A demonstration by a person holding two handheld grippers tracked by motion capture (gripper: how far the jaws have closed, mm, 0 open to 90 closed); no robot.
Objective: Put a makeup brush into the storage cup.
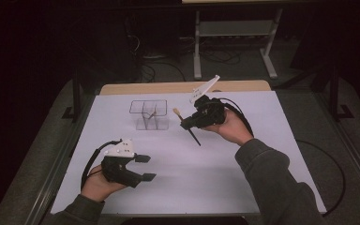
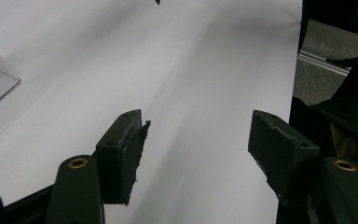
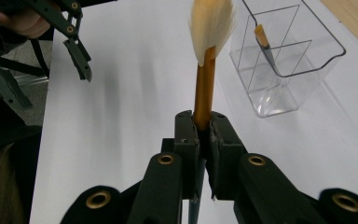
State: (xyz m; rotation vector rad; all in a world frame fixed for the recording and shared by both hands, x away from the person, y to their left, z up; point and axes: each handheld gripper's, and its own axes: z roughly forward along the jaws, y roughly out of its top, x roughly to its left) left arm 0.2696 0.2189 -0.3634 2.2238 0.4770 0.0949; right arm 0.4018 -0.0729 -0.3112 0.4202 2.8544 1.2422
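Right now we have the right gripper (image 3: pixel 204 123) clenched on a makeup brush (image 3: pixel 205 84): jaws pinched tight on the golden part of the handle, pads on both sides of it. The pale bristle tuft sticks out ahead of the jaw tips; in the high view the dark handle end of the brush (image 1: pixel 187 125) trails out behind and below the right gripper (image 1: pixel 187 123), so the brush sits tilted, bristles up and toward the organizer. Our right hand (image 1: pixel 229 126) wraps the gripper body from behind, forearm coming in from the lower right, sleeve raised off the white table (image 1: pixel 243 178), with the gripper's grey plate pointing up and away.

A clear compartmented organizer (image 3: pixel 284 65) stands just ahead and to the right of the jaw tips in the right gripper view, near but not touching the brush. One compartment already holds another brush (image 3: pixel 263 42), leaning handle-down.

Our left gripper (image 1: pixel 146 168) is released: jaws spread wide with nothing between them, in the left gripper view just bare table beyond the pads (image 2: pixel 133 154). Our left hand (image 1: pixel 98 185) holds it low over the near left part of the table, jaws pointing right, well apart from the organizer (image 1: pixel 150 115) and the right gripper.
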